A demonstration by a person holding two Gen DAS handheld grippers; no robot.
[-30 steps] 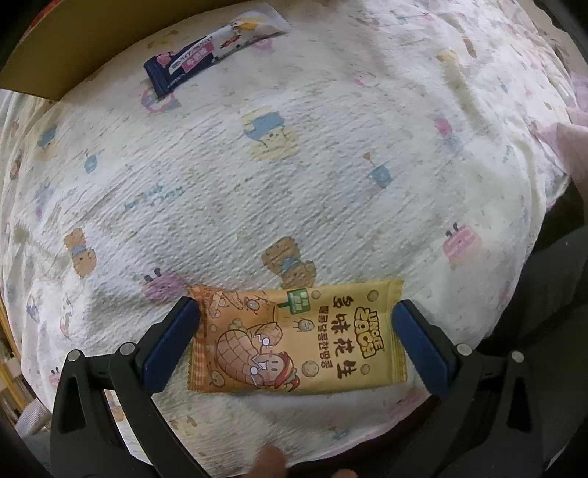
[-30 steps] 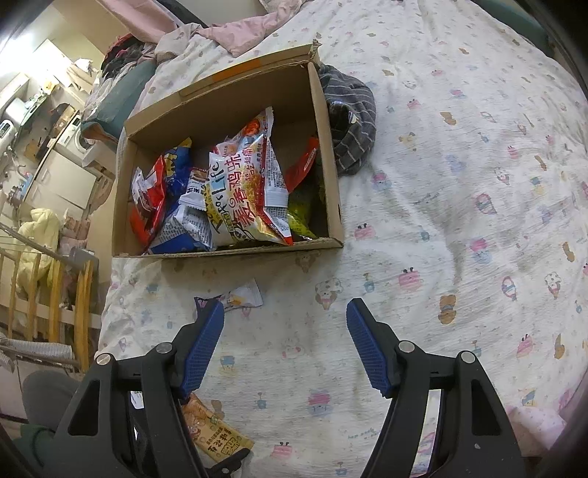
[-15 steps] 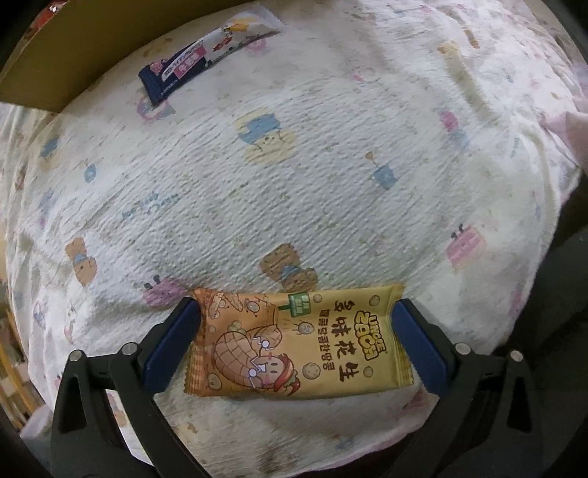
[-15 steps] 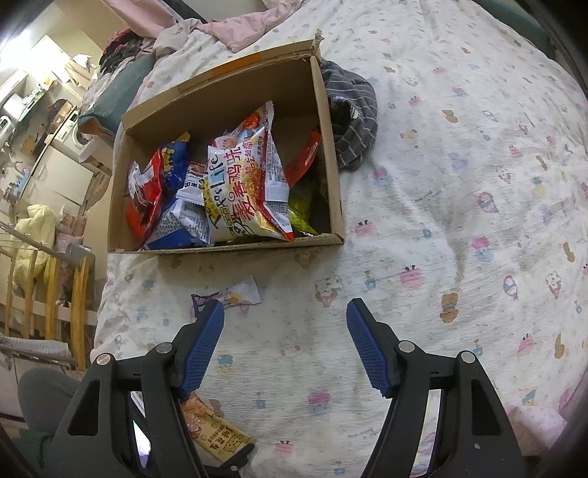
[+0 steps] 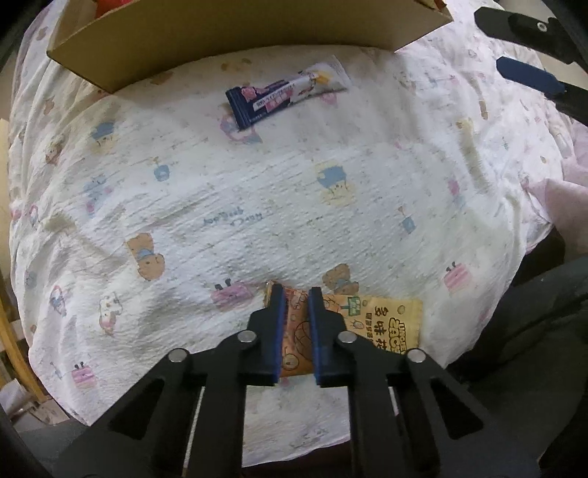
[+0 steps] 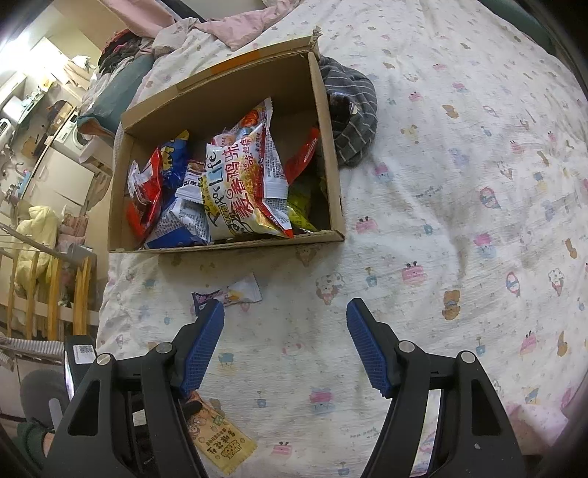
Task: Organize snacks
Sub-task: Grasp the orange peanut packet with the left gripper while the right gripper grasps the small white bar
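Observation:
My left gripper (image 5: pixel 296 294) is shut on the left end of an orange peanut snack packet (image 5: pixel 382 320) lying on the patterned bedsheet; the packet also shows in the right wrist view (image 6: pixel 220 441). A navy and white snack bar (image 5: pixel 286 93) lies farther ahead, just before the cardboard box (image 5: pixel 220 33). In the right wrist view the box (image 6: pixel 330 158) holds several snack bags (image 6: pixel 242 187). My right gripper (image 6: pixel 284 320) is open and empty above the sheet, with the snack bar (image 6: pixel 235 292) by its left finger.
A grey striped cloth (image 6: pixel 352 114) lies against the box's right side. Pink bedding (image 6: pixel 228 25) is bunched behind the box. The bed's left edge drops to a wooden rail (image 6: pixel 51 290) and room clutter. My right gripper shows in the left wrist view (image 5: pixel 529 77).
My left gripper has closed from wide open onto the orange packet's left end. The left view has shifted, bringing the box and snack bar nearer centre. The right gripper has barely moved.

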